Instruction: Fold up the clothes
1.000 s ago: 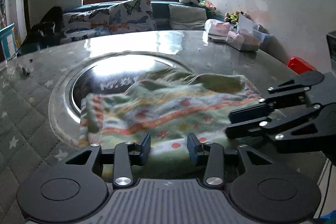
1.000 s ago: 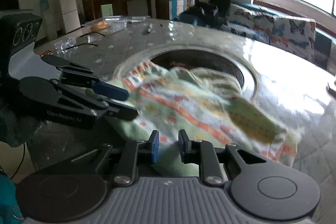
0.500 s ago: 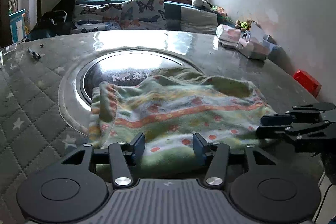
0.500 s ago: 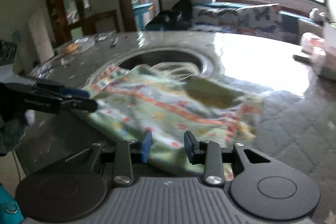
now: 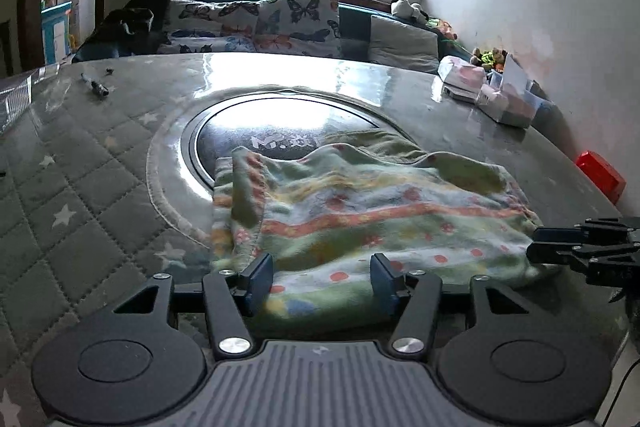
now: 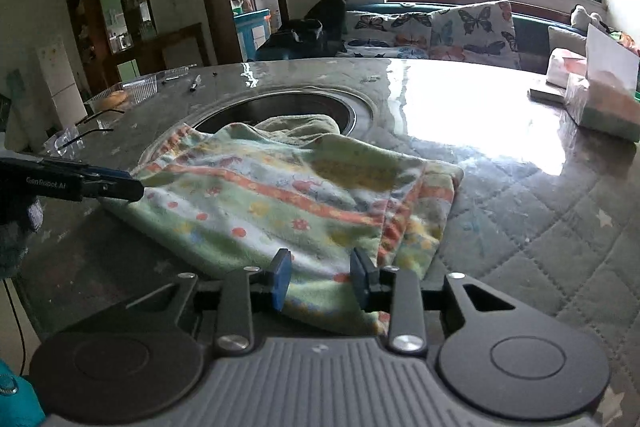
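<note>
A green garment (image 5: 360, 219) with orange stripes and dots lies folded on the table, its far edge over the round inset. My left gripper (image 5: 320, 277) is at the cloth's near edge with its jaws opening. The cloth lies between the blue pads (image 5: 260, 277) and they do not press it. My right gripper (image 6: 320, 279) stands open over the same garment (image 6: 280, 195) near its right fold, with cloth in the gap and free of the pads. Each gripper shows in the other's view: the right gripper (image 5: 538, 245) at the cloth's right corner, the left gripper (image 6: 134, 185) at its left corner.
The table has a quilted star-patterned cover (image 5: 80, 195) and a dark round inset (image 5: 248, 135). A marker (image 5: 96, 87) lies far left, tissue packs and boxes (image 5: 508, 103) far right, a red box (image 5: 600, 177) beyond the right edge. A clear plastic tray (image 6: 132, 91) and a butterfly-cushioned sofa (image 5: 296, 23) stand behind.
Both pairs of jaws have widened around the cloth's near edge. The two grippers have drawn apart sideways, each now at an outer corner of the cloth in the other's view.
</note>
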